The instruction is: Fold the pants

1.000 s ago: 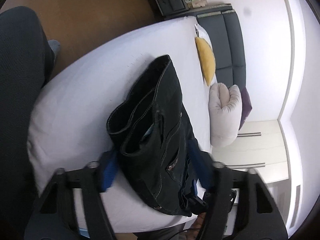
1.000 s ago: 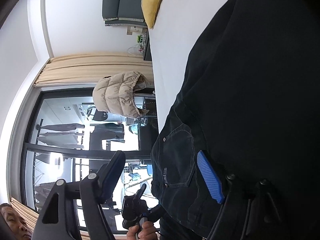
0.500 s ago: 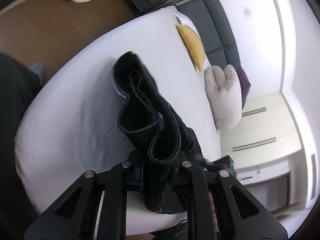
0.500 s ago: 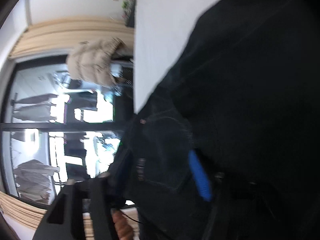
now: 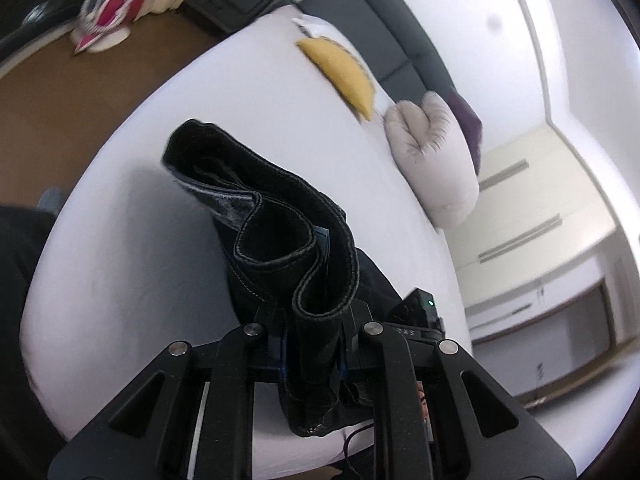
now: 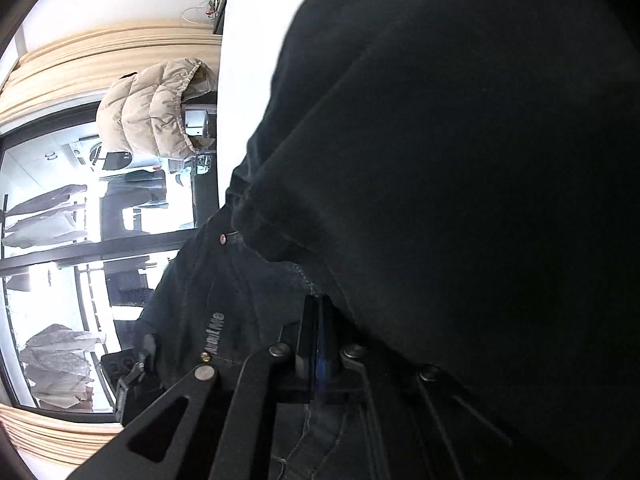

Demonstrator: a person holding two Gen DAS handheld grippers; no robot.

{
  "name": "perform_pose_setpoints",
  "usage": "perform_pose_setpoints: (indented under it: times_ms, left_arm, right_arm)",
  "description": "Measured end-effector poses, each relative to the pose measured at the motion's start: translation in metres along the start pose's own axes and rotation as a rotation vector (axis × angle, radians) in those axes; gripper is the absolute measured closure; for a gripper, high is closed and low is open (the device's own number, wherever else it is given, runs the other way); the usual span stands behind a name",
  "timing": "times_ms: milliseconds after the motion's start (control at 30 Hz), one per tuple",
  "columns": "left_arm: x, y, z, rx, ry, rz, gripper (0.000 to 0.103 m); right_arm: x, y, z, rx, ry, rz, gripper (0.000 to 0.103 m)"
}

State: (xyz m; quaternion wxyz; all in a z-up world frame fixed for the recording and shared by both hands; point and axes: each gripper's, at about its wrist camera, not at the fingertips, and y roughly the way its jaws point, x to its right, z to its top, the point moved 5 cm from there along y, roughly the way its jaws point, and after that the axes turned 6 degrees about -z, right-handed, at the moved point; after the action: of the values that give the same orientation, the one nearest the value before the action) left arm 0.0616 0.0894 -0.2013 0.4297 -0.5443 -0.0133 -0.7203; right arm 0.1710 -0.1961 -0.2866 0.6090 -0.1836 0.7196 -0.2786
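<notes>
Looking along the left gripper [image 5: 312, 344], we see its jaws clenched on the dark pants [image 5: 280, 240], whose bunched edge rises off the white bed [image 5: 132, 240] and runs away from us toward the pillows. We judge the next fold turns on that long axis. Our right gripper [image 6: 316, 344] has its jaws closed tight beside a pocket seam; only this view shows the denim overhanging the bed's edge.
</notes>
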Motion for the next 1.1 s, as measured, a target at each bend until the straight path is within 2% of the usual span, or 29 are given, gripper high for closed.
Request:
perform_pose_setpoints:
  times_ms: [167, 467, 533, 567, 600, 667, 700, 800, 1000, 1100]
  left_arm:
    - [0.049, 0.029, -0.001, -0.048, 0.132, -0.017, 0.088]
    - [0.119, 0.078, -0.035, -0.153, 0.33, -0.037, 0.088]
    - [0.129, 0.084, -0.046, -0.174, 0.375, -0.034, 0.088]
    - [0.135, 0.089, -0.052, -0.19, 0.4, -0.034, 0.088]
    - [0.139, 0.097, -0.055, -0.2, 0.418, -0.032, 0.088]
    - [0.152, 0.111, -0.07, -0.234, 0.472, -0.029, 0.088]
    - [0.158, 0.117, -0.076, -0.247, 0.491, -0.029, 0.088]
    - [0.175, 0.137, -0.099, -0.297, 0.553, -0.028, 0.088]
    - [0.193, 0.163, -0.129, -0.357, 0.623, -0.032, 0.088]
    - [0.197, 0.178, -0.131, -0.375, 0.634, -0.035, 0.088]
  right_arm:
    - [0.004, 0.005, -0.001, 0.012, -0.033, -0.012, 0.103]
    - [-0.007, -0.001, -0.005, 0.042, -0.096, -0.03, 0.103]
    - [-0.017, -0.023, -0.006, 0.109, -0.118, -0.009, 0.081]
    - [-0.018, -0.034, -0.005, 0.143, -0.113, 0.02, 0.055]
    - [-0.019, -0.051, -0.002, 0.188, -0.097, 0.061, 0.033]
    - [-0.019, -0.083, 0.003, 0.265, -0.069, 0.117, 0.019]
    - [-0.02, -0.097, 0.005, 0.285, -0.071, 0.139, 0.017]
    - [-0.029, -0.12, 0.003, 0.268, -0.113, 0.147, 0.013]
    - [-0.052, -0.139, -0.013, 0.274, -0.202, 0.2, 0.01]
    - [-0.068, -0.14, -0.02, 0.267, -0.232, 0.231, 0.009]
